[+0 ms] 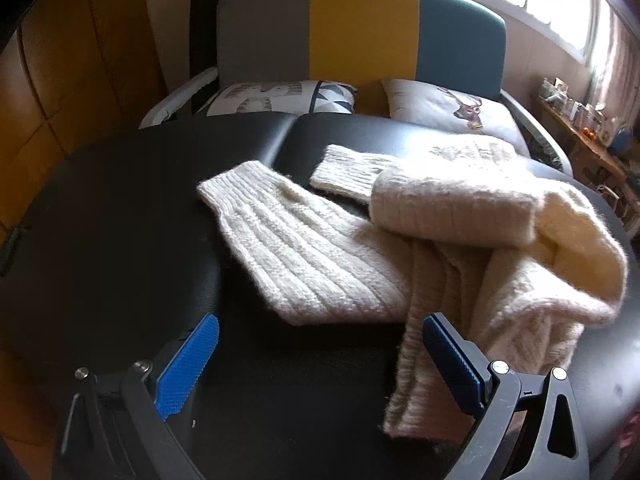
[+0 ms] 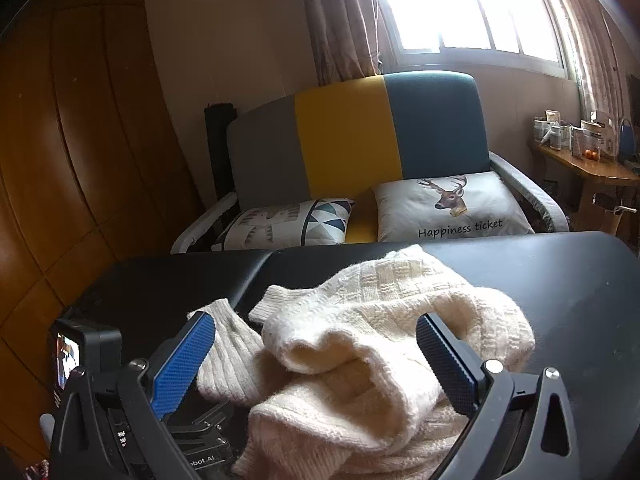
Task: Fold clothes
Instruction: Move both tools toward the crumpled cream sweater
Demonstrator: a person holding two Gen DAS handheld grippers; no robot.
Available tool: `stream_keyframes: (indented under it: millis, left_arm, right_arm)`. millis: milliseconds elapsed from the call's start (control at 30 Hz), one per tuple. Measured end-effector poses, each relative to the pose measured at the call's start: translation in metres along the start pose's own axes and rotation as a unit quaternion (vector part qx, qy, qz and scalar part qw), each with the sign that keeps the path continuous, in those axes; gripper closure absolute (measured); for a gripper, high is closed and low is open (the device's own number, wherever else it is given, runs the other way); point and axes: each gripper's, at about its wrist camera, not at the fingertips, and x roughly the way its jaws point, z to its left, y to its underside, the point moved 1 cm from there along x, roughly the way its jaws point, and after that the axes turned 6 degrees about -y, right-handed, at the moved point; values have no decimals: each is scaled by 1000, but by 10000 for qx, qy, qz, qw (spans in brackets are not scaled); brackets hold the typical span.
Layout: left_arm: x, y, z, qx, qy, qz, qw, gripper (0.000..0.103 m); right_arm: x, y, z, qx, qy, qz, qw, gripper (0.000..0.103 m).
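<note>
The left gripper (image 1: 320, 360) is seen with its jaws spread wide and nothing held between them; its right pad (image 1: 450, 364) lies against the hanging ribbed edge of the cream knitted sweater (image 1: 460, 248), though no grip is made. The right gripper (image 2: 316, 356) is likewise spread wide, and a bunched fold of the same sweater (image 2: 360, 344) sits in the gap without being pinched.

The sweater is found heaped on the black padded table (image 1: 120, 220), toward its right half. One sleeve (image 1: 296, 248) is laid out flat to the left; a second cuff (image 1: 348, 172) lies just beyond it, partly under the heap. The body is rolled over itself, so the task is judged to be at an early stage.

Beyond the table, a sofa (image 2: 360, 128) with two cushions is noted.

Risk is judged as follows: if the jaws were closed on the bunched fold, several layers could be caught together and the heap dragged rather than spread. The loose knit could also snag on the textured pads.
</note>
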Motion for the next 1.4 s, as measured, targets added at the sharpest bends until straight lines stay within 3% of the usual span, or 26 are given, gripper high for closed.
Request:
stream_keyframes:
  millis: [233,433,767,1400]
  left_arm:
    - [-9,3,-5,2,46,25,10000,0]
    - [-9,6,1,-41,61,-23,10000,0]
    - [-9,7,4,-81,-17,11,10000,0]
    - [-6,10,5,-52,-233,31,9997,0]
  right_arm:
    - [-5,4,3,23,-29,-79,10000,0]
    - [-1,5,11,-177,372,153,9990,0]
    - [7,16,4,-34,413,389,9984,0]
    - [23,27,-9,173,1041,815,9911,3]
